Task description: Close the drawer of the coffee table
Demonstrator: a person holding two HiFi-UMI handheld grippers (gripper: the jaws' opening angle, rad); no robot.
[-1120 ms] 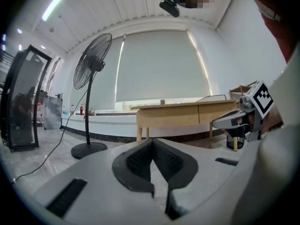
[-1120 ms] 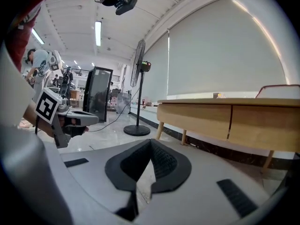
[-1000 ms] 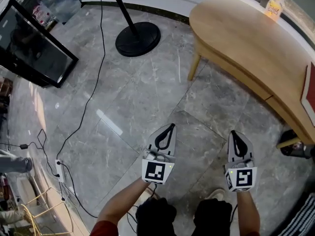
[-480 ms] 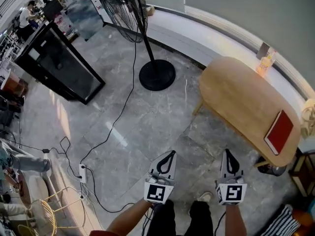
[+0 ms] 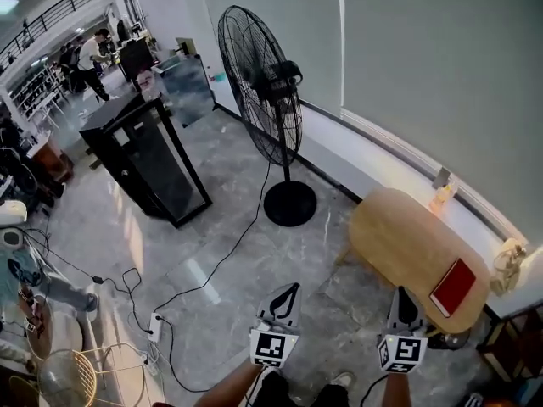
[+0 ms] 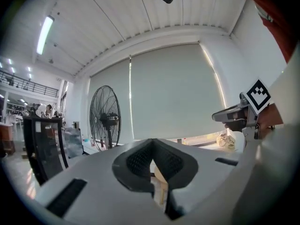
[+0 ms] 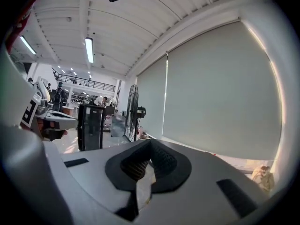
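Standing on the grey marble floor, the person is holding both tools out in front of the body, side by side and well apart, with the forearms reaching forward from the bottom edge of the head view; the left gripper is pointing ahead and roughly level, its marker cube facing up toward the camera; the right gripper is lying nearly parallel to it, pointing the same way.

In the left gripper view the two grey jaws are pressing together at the tips with nothing pinched between them, and they are facing the big standing fan and a pale roller blind; in the right gripper view the jaws are likewise meeting at the tips, empty, and aiming toward the blind and the open hall beyond.

The coffee table, a rounded wooden one, is sitting low at the right of the head view, just ahead of the right gripper and far beneath it; a red book is lying on its near end and a small bottle is standing at its far edge by the wall; its drawer cannot be made out from this height, so open or closed cannot be told.

A black cabinet is standing at the left; a black cable is trailing from the fan toward a power strip; one shoe is showing between the forearms.
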